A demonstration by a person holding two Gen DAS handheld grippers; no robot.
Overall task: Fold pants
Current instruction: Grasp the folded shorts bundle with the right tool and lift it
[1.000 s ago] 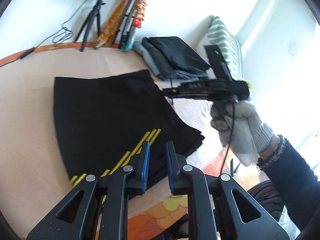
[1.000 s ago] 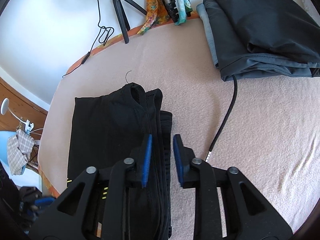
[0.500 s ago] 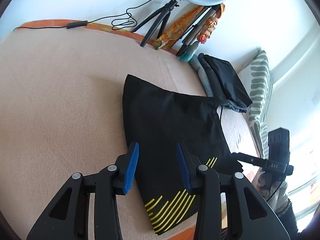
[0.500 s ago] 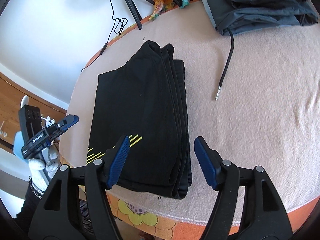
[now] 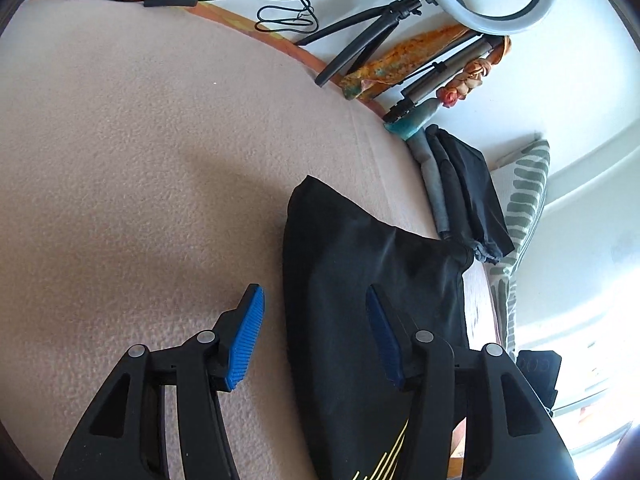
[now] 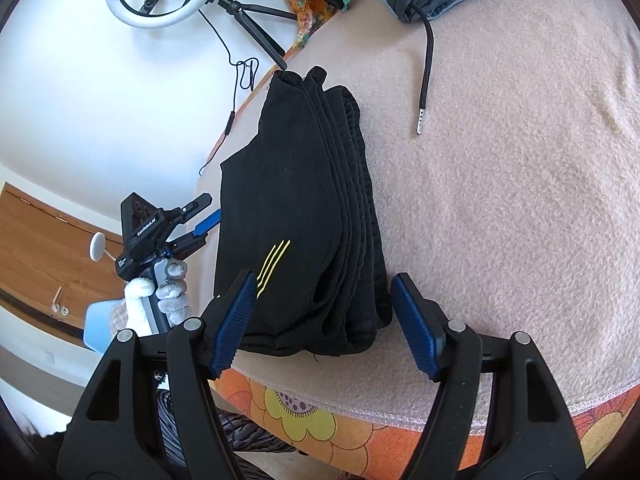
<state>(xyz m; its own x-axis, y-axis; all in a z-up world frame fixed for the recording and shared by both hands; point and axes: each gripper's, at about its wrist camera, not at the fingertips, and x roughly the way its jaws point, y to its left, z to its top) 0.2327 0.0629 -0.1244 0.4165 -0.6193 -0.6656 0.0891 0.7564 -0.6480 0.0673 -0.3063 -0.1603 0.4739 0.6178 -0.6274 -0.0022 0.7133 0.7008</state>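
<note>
Pants (image 6: 296, 216) folded, stacked edges only in right view; left gripper (image 5: 316, 336) and right gripper (image 6: 324, 320) wide

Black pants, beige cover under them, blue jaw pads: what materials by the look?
Black pants: soft matte knit, probably jersey or sweat fabric; limp stacked folds, printed yellow stripes.
Beige cover: fleece or pile blanket; nubby, fuzzy surface, stitched hem.
Blue pads: probably moulded rubber or soft plastic; fine ribs, dull sheen. Both grippers' jaws stand open.
</note>
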